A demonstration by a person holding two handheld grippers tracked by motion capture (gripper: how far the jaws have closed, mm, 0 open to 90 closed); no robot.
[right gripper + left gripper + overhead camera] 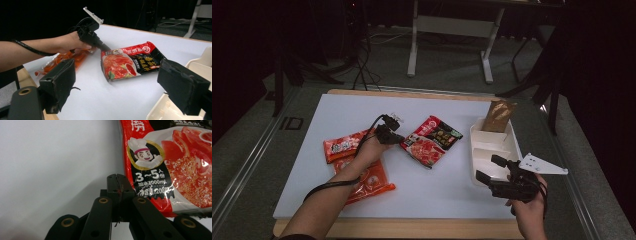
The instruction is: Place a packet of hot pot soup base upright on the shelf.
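Left claw (117, 183) closed at the edge of a red soup-base packet (172, 167) reading "3~5"; right claw (120, 82) open; white tray (492, 150) nearby on the desk (437, 195).

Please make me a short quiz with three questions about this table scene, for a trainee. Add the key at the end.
1. True or false: the brown paper packet stands in the far compartment of the white plastic tray.
2. The closed tip of the black left gripper is at the edge of which thing?
A. the glossy red-and-black soup packet
B. the brown paper packet
C. the white plastic tray
3. How many orange-red plastic packets lie on the left part of the white table board?

Key: 1 true; 2 A; 3 two.
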